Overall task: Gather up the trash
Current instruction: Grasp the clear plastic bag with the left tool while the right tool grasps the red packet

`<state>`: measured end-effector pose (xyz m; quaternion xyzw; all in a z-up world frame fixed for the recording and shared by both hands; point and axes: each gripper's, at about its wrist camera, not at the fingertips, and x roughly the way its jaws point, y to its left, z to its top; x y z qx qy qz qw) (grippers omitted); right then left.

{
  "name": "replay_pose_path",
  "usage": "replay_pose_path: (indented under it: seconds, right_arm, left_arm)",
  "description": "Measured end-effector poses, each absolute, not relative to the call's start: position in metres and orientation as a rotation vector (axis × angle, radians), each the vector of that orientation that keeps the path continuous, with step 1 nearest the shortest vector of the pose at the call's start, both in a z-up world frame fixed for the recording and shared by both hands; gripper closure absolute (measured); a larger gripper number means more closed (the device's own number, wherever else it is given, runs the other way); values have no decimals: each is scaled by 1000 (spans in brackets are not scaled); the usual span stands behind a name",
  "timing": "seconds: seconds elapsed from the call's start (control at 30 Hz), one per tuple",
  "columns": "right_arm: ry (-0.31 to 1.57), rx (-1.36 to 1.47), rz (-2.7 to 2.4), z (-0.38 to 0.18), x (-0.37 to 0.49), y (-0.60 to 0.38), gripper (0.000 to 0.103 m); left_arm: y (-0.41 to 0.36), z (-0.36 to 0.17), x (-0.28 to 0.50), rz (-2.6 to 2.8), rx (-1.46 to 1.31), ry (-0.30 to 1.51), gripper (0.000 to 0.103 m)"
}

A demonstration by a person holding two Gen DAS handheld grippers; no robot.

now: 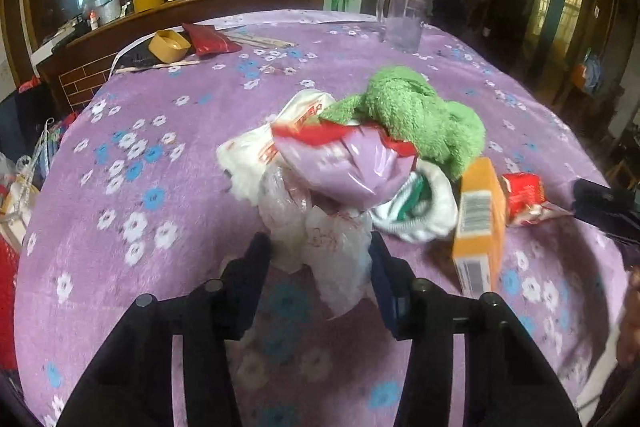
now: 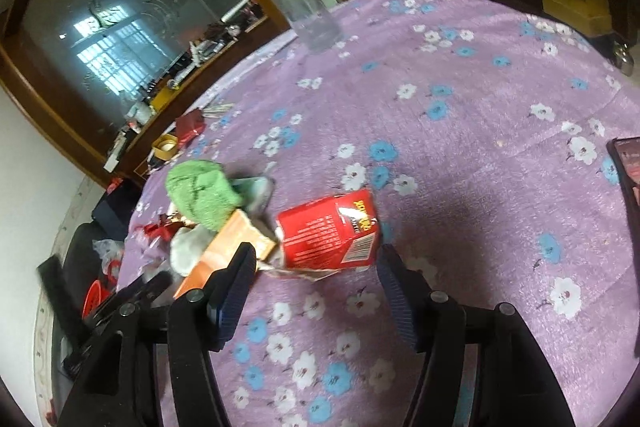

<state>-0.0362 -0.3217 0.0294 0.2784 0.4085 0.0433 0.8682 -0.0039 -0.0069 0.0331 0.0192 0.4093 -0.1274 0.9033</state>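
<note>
A heap of trash lies on the purple flowered tablecloth [image 1: 160, 155]: a crumpled clear plastic bag [image 1: 332, 247], a purple and red packet [image 1: 340, 163], a green fluffy cloth [image 1: 416, 111], an orange box [image 1: 478, 223] and a red carton [image 1: 522, 195]. My left gripper [image 1: 320, 255] is closed on the near end of the clear bag, which fills the gap between both pads. My right gripper [image 2: 316, 261] is open, its fingers on either side of the red carton [image 2: 328, 231] without pressing on it. The orange box [image 2: 232, 239] lies just behind its left finger, by the green cloth [image 2: 200, 199].
At the far edge of the table stands a clear plastic jug [image 1: 402, 15]. A yellow bowl [image 1: 168, 45], a dark red pouch [image 1: 210, 39] and chopsticks [image 1: 160, 67] lie at the far left. A dark phone [image 2: 628, 167] lies at the right edge. A cluttered wooden counter runs behind the table.
</note>
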Motion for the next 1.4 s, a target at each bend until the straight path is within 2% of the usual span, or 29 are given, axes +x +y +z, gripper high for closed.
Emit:
replay_pose_path:
  seconds: [0.07, 0.1, 0.13, 0.27, 0.3, 0.47, 0.67, 0.77, 0.8, 0.87, 0.93, 1.2, 1.27, 1.33, 1.4]
  right_arm:
    - [872, 585, 76, 23, -29, -322, 36]
    - [881, 587, 78, 19, -26, -321, 43]
    - [893, 586, 92, 16, -23, -319, 56]
    - [930, 555, 98, 9, -21, -307, 68]
    - [937, 537, 106, 9, -23, -302, 73]
    - [967, 429, 207, 18, -47, -270, 79]
    - [1002, 338, 425, 28, -78, -235, 77]
    - [934, 306, 373, 43, -78, -247, 61]
    - [896, 286, 306, 50, -75, -256, 52]
    - [846, 256, 232, 57, -65, -270, 47]
    - [833, 225, 208, 57, -53, -278, 38]
    - [951, 301, 305, 17, -9, -293, 38]
    - [947, 294, 328, 15, -12, -285, 47]
    - [956, 270, 338, 13, -17, -276, 76]
    - [936, 231, 319, 16, -27, -265, 84]
  left_arm:
    - [1, 37, -17, -274, 32, 831, 55]
    - [6, 40, -25, -273, 37, 819, 55]
    - [9, 42, -30, -267, 46, 807, 55]
    - [23, 48, -52, -223, 93, 750, 55]
    - [27, 48, -54, -219, 89, 750, 55]
    - [39, 45, -62, -221, 53, 754, 55]
    - [39, 45, -67, -235, 39, 749, 55]
    - [41, 46, -69, -238, 29, 749, 55]
    - [42, 47, -70, -239, 26, 747, 55]
    - [43, 48, -71, -237, 25, 742, 55]
    - [45, 48, -72, -233, 25, 743, 55]
    - [46, 47, -74, -223, 20, 749, 54]
    - [45, 46, -74, -226, 19, 753, 54]
    - [42, 45, -73, -227, 20, 754, 54]
    - [38, 45, -74, -231, 17, 750, 54]
